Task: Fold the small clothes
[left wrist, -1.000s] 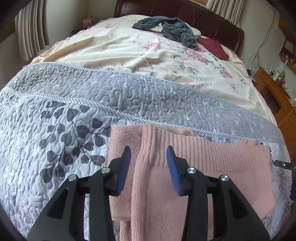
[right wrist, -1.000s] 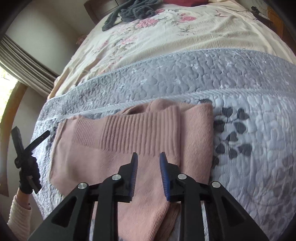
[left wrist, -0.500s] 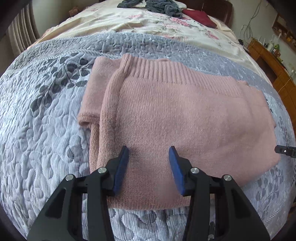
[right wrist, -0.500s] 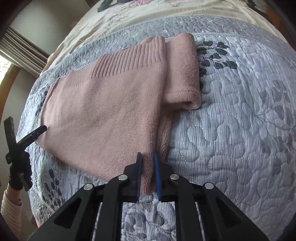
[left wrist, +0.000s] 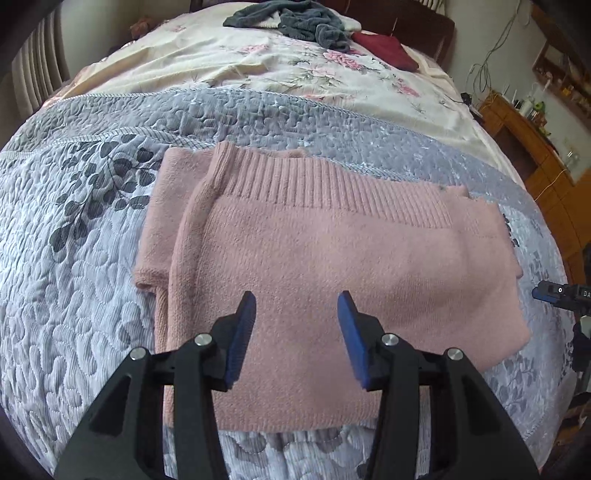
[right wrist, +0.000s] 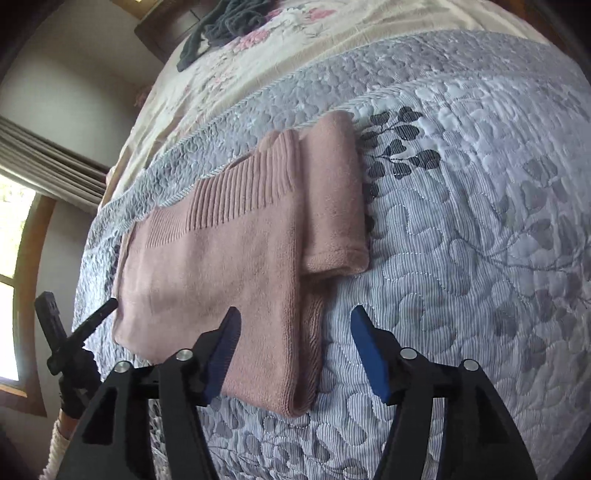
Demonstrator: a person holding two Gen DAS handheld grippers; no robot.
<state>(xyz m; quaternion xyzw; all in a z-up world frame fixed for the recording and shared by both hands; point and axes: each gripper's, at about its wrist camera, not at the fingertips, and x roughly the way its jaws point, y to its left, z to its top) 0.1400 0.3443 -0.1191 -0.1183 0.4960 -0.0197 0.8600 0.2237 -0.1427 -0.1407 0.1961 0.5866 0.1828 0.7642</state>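
A pink knit sweater [left wrist: 314,240] lies folded flat on the grey quilt [left wrist: 74,258], its ribbed hem on the far side and a folded sleeve [right wrist: 332,206] along one edge. My left gripper [left wrist: 295,299] hovers open over the sweater's near edge with nothing between its blue pads. Above the sweater's [right wrist: 221,266] near corner, the right gripper [right wrist: 295,314] is also open and holds nothing. Each gripper shows in the other's view: the right gripper [left wrist: 554,291] at the far right, the left gripper [right wrist: 77,306] at the far left, held by a gloved hand.
Beyond the quilt lies a cream floral sheet [left wrist: 258,62] with a heap of dark grey clothes [left wrist: 303,22] and a maroon item [left wrist: 384,48] near the headboard. A wooden dresser [left wrist: 535,147] stands right of the bed. A curtained window [right wrist: 22,221] is at the left.
The right gripper, nearly shut on the sweater's near edge half a second ago, has opened and let it go. Both grippers have pulled back from the hem to the near edge.
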